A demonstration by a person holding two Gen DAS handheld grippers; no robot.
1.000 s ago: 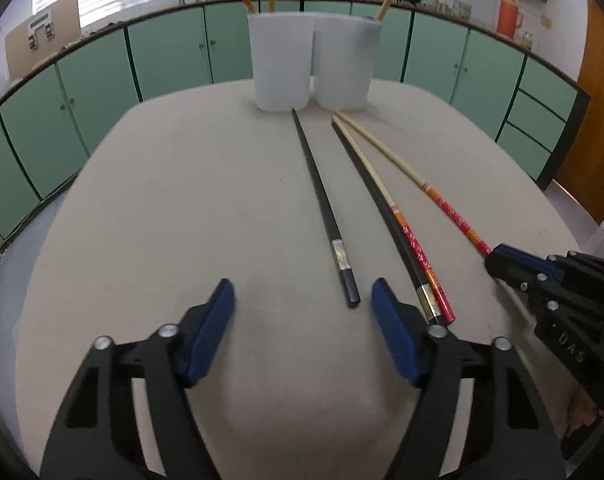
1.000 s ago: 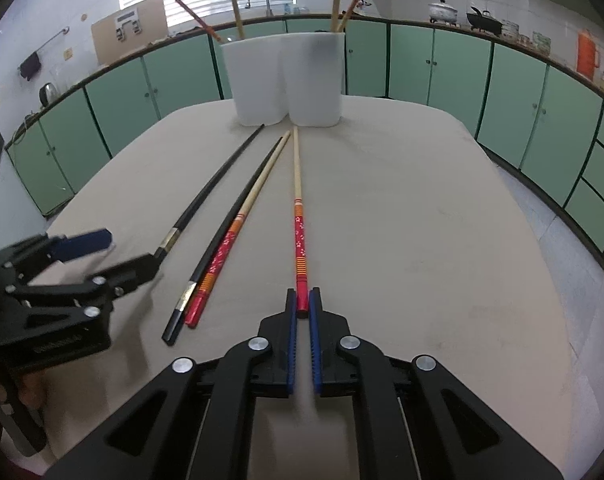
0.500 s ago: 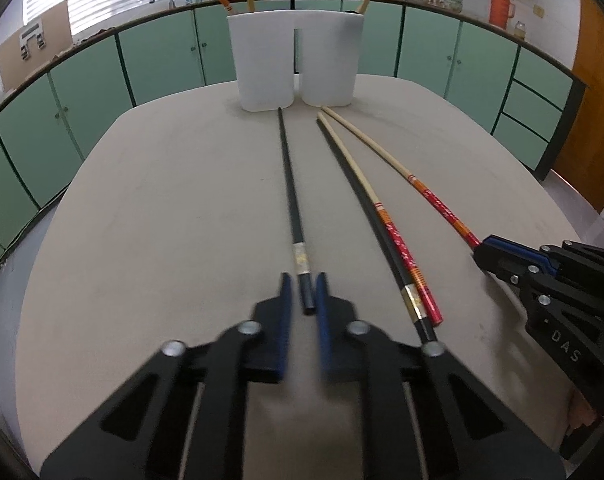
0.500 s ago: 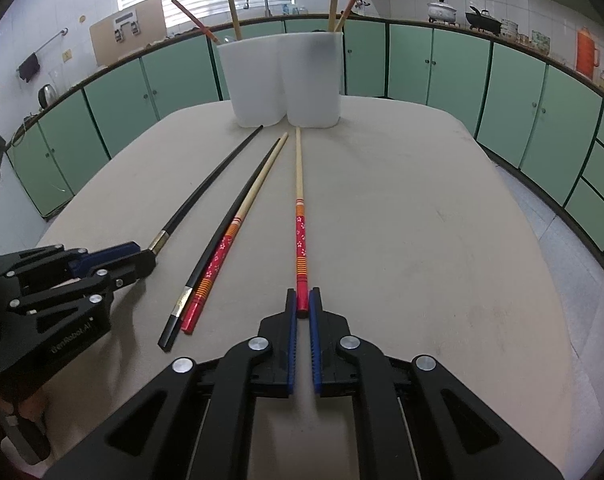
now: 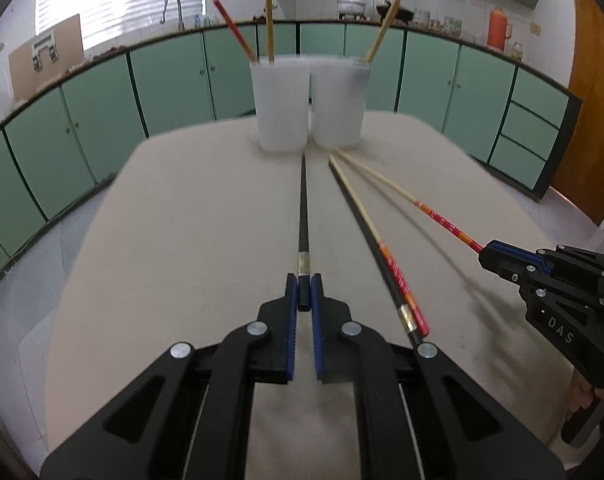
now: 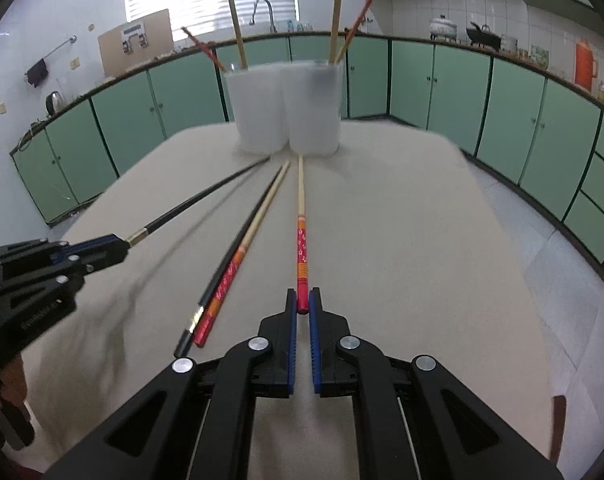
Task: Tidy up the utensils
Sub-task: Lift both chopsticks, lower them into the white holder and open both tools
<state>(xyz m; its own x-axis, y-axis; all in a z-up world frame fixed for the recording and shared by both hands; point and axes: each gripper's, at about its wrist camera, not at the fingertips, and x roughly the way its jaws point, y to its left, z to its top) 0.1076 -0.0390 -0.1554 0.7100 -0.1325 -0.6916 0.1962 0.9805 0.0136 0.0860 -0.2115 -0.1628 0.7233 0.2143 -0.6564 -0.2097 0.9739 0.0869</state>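
My left gripper (image 5: pixel 303 292) is shut on the near end of a black chopstick (image 5: pixel 303 216) and holds it lifted off the table. My right gripper (image 6: pixel 302 304) is shut on the red end of a red-and-wood chopstick (image 6: pixel 301 216), also raised. Each gripper shows in the other's view, the left gripper (image 6: pixel 114 246) and the right gripper (image 5: pixel 488 254). A black chopstick (image 5: pixel 366 236) and a red-and-wood chopstick (image 5: pixel 398 280) lie side by side on the table between them. Two white cups (image 5: pixel 280 104) (image 5: pixel 338 102) stand at the far end, holding chopsticks.
The beige table (image 5: pixel 182 240) has rounded edges with floor below on both sides. Green cabinets (image 5: pixel 170 80) run around the room behind the cups. A wooden door (image 5: pixel 594 100) is at the right.
My left gripper moved over the black chopstick's end, shut on it and lifted it. My right gripper stayed shut on its chopstick and raised it too.
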